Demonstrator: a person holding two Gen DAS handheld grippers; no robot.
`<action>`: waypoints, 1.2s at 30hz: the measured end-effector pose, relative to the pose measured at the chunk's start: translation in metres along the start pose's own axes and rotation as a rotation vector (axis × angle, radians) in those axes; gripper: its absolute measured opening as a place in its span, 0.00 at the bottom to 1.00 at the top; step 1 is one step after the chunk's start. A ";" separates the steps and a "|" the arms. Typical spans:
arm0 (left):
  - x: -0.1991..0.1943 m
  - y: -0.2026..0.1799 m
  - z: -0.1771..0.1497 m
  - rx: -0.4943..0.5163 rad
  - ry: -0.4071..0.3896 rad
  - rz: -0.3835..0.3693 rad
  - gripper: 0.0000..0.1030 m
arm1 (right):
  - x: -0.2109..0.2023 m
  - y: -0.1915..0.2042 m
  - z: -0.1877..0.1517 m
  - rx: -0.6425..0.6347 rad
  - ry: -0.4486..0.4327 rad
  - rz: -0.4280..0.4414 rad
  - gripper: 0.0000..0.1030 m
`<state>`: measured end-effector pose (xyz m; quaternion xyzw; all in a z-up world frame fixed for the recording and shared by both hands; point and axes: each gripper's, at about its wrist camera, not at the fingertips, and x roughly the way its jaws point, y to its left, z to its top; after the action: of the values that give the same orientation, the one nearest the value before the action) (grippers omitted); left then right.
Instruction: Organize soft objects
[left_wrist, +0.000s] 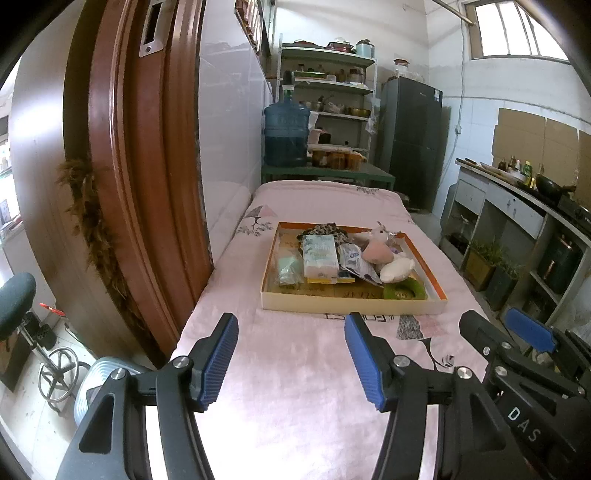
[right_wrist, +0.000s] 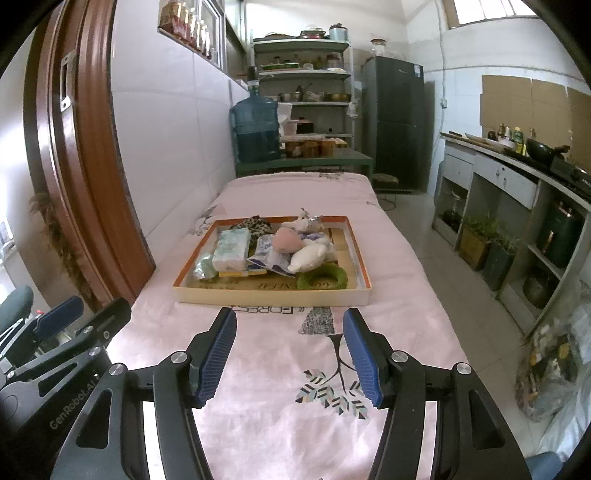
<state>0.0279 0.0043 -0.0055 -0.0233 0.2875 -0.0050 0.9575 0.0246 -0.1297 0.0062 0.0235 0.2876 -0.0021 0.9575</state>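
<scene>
Soft things lie heaped in the tray (right_wrist: 364, 266) on the bed (right_wrist: 258, 369), both hand-held grippers (left_wrist: 290, 354) (right_wrist: 290, 354) wide, holding nothing, near it

The cloth (right_wrist: 280, 369) on the bench is pale pink, with a print of grey branches and striped leaves near its front edge. The tray (right_wrist: 273, 293) has cream outer walls and an orange rim. In it lie a leopard-spotted fabric (right_wrist: 255, 222) at the far edge, a pink round puff (right_wrist: 286, 239), a white plush (right_wrist: 308, 256), a green ring (right_wrist: 325, 277) near the front right corner, and a pale mint tissue pack (right_wrist: 231, 249). Gripper pads (right_wrist: 218, 354) are blue.
</scene>
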 end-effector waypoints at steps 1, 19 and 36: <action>0.000 0.000 0.000 -0.001 0.000 0.000 0.58 | 0.000 0.000 0.000 0.001 0.000 0.001 0.60; 0.000 0.000 0.000 -0.001 0.001 0.000 0.58 | 0.003 -0.001 -0.002 0.000 0.005 0.002 0.60; 0.001 0.000 -0.001 -0.002 0.003 -0.001 0.58 | 0.004 -0.001 -0.003 -0.001 0.007 0.003 0.60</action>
<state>0.0280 0.0042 -0.0072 -0.0242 0.2891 -0.0052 0.9570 0.0264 -0.1303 0.0019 0.0237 0.2908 -0.0004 0.9565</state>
